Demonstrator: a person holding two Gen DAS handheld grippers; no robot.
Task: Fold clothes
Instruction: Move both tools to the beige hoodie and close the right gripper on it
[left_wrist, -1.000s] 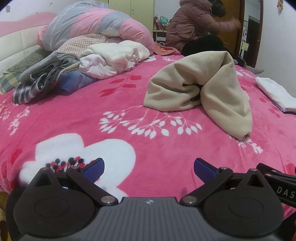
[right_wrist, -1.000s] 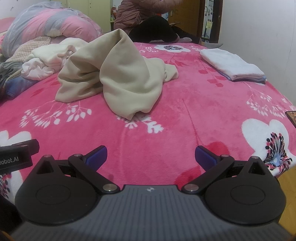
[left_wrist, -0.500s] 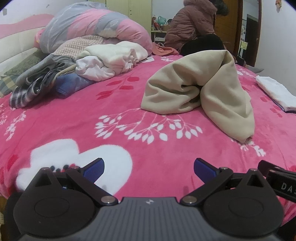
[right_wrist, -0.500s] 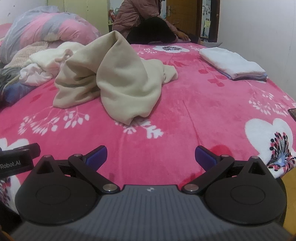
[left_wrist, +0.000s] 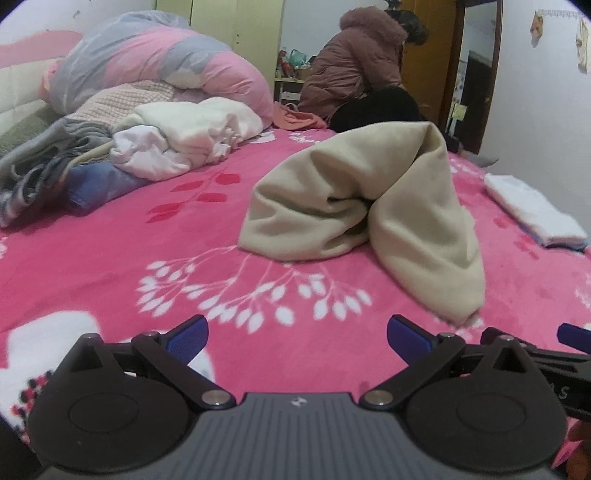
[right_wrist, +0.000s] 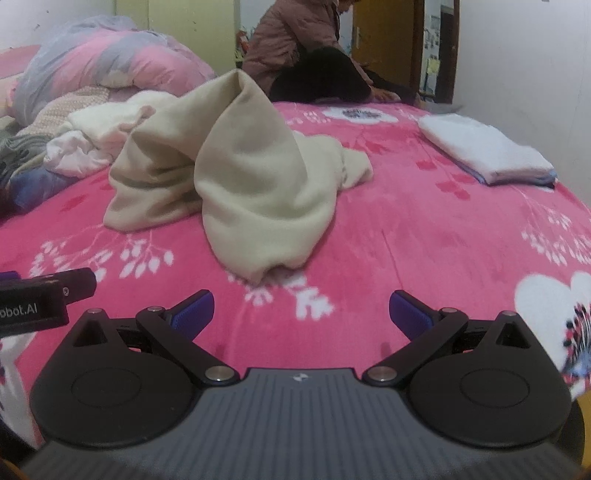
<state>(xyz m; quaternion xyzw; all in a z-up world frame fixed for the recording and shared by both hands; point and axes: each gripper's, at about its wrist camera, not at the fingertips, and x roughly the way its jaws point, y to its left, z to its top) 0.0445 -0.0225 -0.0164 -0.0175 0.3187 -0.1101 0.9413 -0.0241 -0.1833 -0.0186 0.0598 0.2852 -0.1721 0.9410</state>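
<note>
Both grippers hover wide apart and empty, left gripper (left_wrist: 297, 332) and right gripper (right_wrist: 301, 308), facing the crumpled beige garment (right_wrist: 236, 166) heaped mid-bed on the pink floral blanket (right_wrist: 424, 236). Risk: pinching that bunched peak could gather several layers and drag the blanket along.

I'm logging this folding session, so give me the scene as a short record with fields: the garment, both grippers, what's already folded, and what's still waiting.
garment: beige cloth, crumpled in a peaked heap on the pink bedspread
left gripper: open, empty, short of the cloth
right gripper: open, empty, short of the cloth
folded: white stack on the right
waiting: clothes pile on the left
</note>
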